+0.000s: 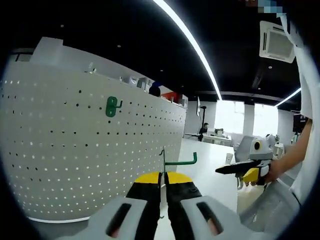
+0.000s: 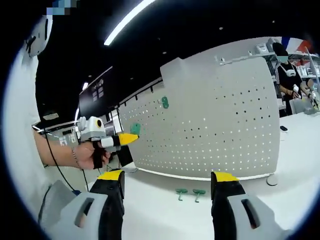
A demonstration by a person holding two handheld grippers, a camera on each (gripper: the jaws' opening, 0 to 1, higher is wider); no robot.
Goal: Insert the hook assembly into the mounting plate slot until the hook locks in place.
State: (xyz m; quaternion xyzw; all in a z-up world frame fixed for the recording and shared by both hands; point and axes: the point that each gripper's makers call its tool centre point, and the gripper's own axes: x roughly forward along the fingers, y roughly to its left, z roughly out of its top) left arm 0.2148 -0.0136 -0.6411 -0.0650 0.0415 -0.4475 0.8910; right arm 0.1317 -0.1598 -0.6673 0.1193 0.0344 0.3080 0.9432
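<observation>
Here the left tongs [image 1: 163, 187] were clamped on a green hook [image 1: 176, 161] before the pegboard [image 1: 75, 150]; the right tongs [image 2: 167, 181] stood apart above the surface [image 2: 165, 215].

My right gripper [image 2: 167, 192] gapes wide; two green hooks [image 2: 190, 193] lie at twelve o'clock (pegboard [image 2: 220, 125] beyond), left gripper [image 2: 131, 138] at ten.

Ahead of your left tool [image 1: 163, 181], the pegboard [image 1: 75, 150] looks matt white; its green hook [image 1: 177, 161] looks like thin smooth wire.
</observation>
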